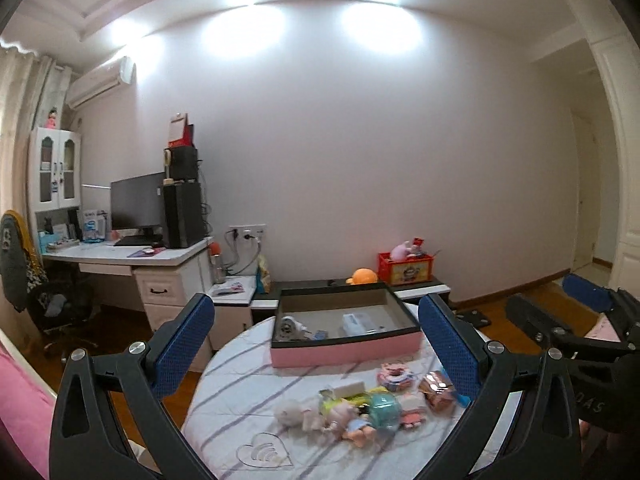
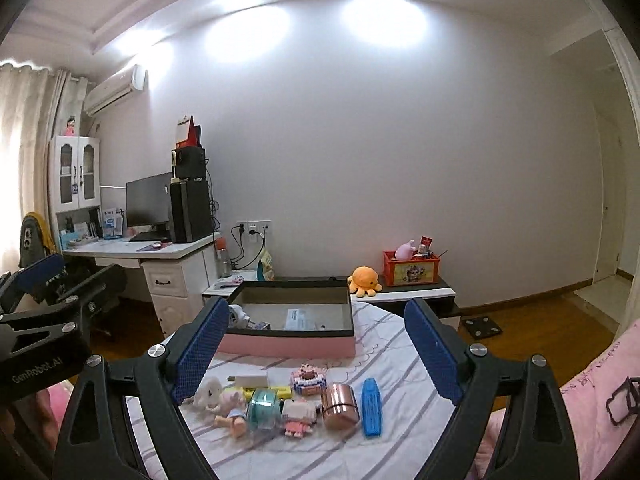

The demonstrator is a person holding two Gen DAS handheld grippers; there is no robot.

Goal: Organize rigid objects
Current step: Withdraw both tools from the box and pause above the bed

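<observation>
A pink box with a black rim stands open on the striped bed cover, and a few small white items lie inside it. In front of it is a cluster of small objects: a rose-gold cylinder, a blue marker, a teal round case, block figures, a white charger and soft dolls. My right gripper hovers open above the cluster with nothing between its fingers. My left gripper is also open and empty, and frames the box and the toys.
The bed's rounded edge drops to a wood floor with a black scale. Behind the box is a low cabinet with an orange octopus plush and a red crate. A desk with a monitor stands at left. Pink bedding and glasses lie at right.
</observation>
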